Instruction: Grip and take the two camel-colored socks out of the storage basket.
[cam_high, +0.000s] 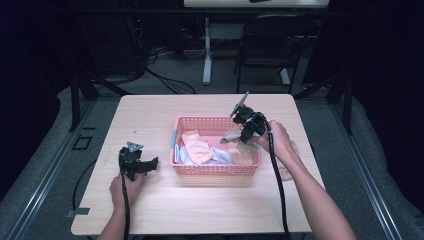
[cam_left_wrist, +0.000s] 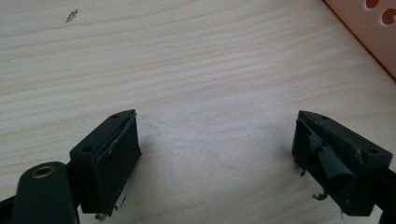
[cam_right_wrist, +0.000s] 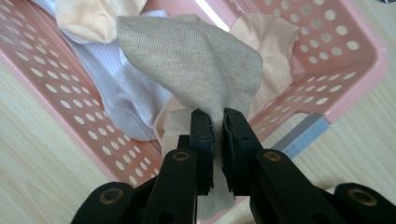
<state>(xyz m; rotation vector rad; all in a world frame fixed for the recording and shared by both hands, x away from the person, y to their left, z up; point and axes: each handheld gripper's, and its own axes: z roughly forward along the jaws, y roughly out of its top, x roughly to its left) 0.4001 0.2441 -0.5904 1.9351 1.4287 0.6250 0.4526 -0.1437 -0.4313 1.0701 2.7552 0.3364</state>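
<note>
Right tongs pinch a beige sock above the basket; left tongs rest wide apart on the table.

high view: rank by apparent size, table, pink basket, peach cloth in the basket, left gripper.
1. table, by far the largest.
2. pink basket.
3 and 4. peach cloth and left gripper look about alike; the gripper is dark and partly covered by the hand, so I won't rank them.
</note>
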